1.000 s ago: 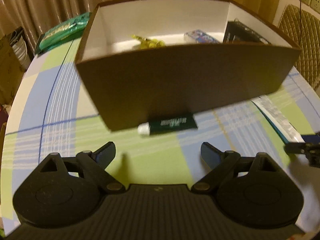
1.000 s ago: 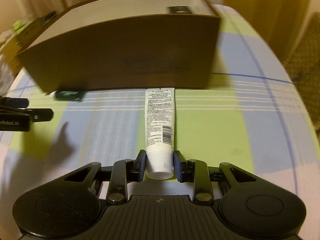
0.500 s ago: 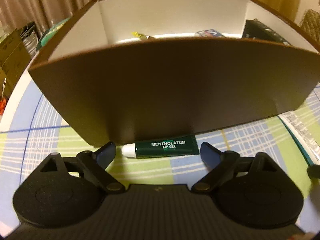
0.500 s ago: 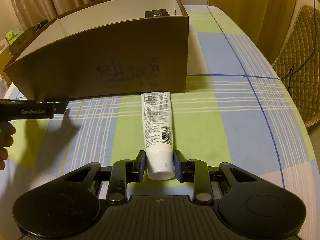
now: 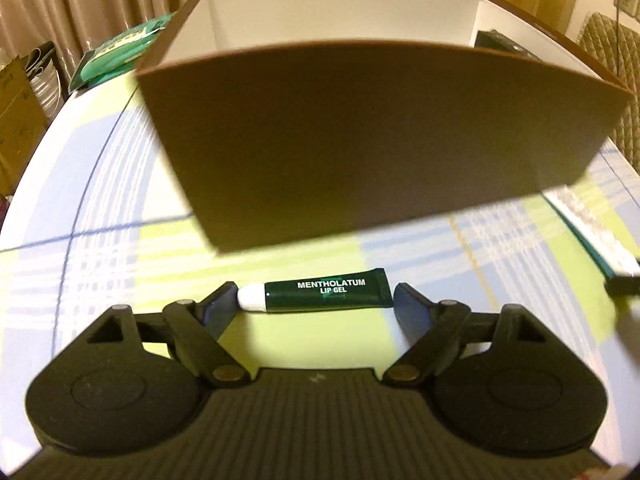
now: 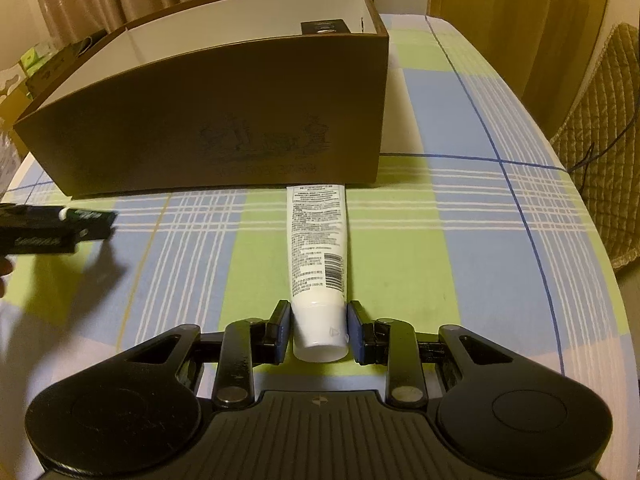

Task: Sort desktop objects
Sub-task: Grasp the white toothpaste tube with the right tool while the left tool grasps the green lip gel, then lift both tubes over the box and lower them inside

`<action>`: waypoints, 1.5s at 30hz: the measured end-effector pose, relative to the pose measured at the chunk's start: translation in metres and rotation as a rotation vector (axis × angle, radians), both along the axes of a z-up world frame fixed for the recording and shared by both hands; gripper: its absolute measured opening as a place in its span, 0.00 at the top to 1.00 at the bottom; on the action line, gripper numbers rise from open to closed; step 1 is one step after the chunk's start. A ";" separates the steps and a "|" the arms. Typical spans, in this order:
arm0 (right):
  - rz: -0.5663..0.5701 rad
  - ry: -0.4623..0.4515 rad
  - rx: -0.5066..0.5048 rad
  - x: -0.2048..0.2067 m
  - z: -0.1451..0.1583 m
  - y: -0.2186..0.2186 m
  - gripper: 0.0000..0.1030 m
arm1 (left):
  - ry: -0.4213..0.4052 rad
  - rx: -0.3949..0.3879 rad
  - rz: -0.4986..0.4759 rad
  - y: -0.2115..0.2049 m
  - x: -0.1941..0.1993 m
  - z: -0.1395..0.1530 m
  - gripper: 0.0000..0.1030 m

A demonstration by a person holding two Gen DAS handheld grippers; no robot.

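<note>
A small dark green Mentholatum lip gel tube (image 5: 320,291) lies crosswise between the fingers of my left gripper (image 5: 316,300). The jaws are wide and touch or nearly touch its two ends. It seems lifted off the checked cloth, in front of the brown cardboard box (image 5: 380,140). The left gripper with the tube also shows in the right wrist view (image 6: 60,224). My right gripper (image 6: 319,330) is shut on the cap end of a white tube (image 6: 318,248), whose far end reaches the box (image 6: 224,120).
The box holds a black carton (image 6: 324,27) at its right end. A green packet (image 5: 120,46) lies behind the box on the left. A quilted chair (image 6: 600,140) stands off the table's right side. Curtains hang behind.
My left gripper has come round the lip gel tube, and tube and gripper now sit further back from the box. My right gripper has kept its hold on the white tube.
</note>
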State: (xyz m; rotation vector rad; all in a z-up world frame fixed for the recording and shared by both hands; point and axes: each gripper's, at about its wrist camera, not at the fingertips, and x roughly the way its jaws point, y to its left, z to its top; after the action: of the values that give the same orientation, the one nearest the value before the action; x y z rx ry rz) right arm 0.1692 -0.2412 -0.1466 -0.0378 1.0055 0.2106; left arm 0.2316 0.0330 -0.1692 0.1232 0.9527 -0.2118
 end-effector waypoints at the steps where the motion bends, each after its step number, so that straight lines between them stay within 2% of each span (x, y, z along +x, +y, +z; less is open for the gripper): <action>1: 0.005 -0.001 -0.005 0.000 0.001 0.001 0.74 | 0.006 0.001 -0.010 0.004 -0.006 0.001 0.21; 4: 0.029 -0.008 -0.019 0.002 0.003 0.004 0.72 | 0.021 0.002 -0.037 0.013 -0.027 0.003 0.21; 6: 0.037 -0.014 -0.014 0.004 0.004 0.006 0.65 | 0.023 0.001 -0.028 0.020 -0.037 0.004 0.21; 8: 0.035 -0.018 -0.026 0.009 0.004 0.009 0.52 | 0.019 -0.002 -0.009 0.025 -0.045 0.005 0.20; 10: 0.045 -0.030 -0.048 0.011 0.002 0.011 0.52 | 0.015 -0.003 0.004 0.027 -0.047 0.006 0.21; 15: 0.050 -0.048 -0.056 0.021 -0.002 0.010 0.52 | 0.012 -0.003 0.004 0.023 -0.041 0.006 0.20; 16: 0.053 -0.050 -0.059 0.023 -0.002 0.010 0.55 | 0.011 -0.002 -0.001 0.022 -0.039 0.006 0.21; 17: 0.063 -0.053 -0.060 0.023 -0.001 0.011 0.70 | 0.008 0.001 -0.010 0.022 -0.040 0.006 0.21; 18: 0.074 -0.051 -0.072 0.023 -0.001 0.013 0.71 | 0.006 0.005 -0.015 0.021 -0.040 0.006 0.21; 20: 0.087 -0.048 -0.089 0.022 -0.001 0.016 0.72 | 0.009 0.003 -0.014 0.021 -0.042 0.006 0.21; 33: 0.151 0.002 -0.022 -0.010 0.012 0.021 0.73 | 0.012 0.028 -0.095 0.009 -0.063 0.017 0.22; 39: 0.160 -0.012 -0.011 -0.017 0.030 0.027 0.74 | -0.006 0.027 -0.118 0.003 -0.068 0.036 0.22; 45: 0.171 -0.036 -0.006 -0.018 0.054 0.029 0.74 | -0.086 0.009 -0.129 0.002 -0.067 0.070 0.22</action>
State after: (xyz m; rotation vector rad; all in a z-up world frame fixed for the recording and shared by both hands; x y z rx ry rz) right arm 0.1509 -0.2124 -0.0931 -0.1335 0.9672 0.3619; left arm 0.1646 0.0351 -0.0987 0.2006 0.8610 -0.3186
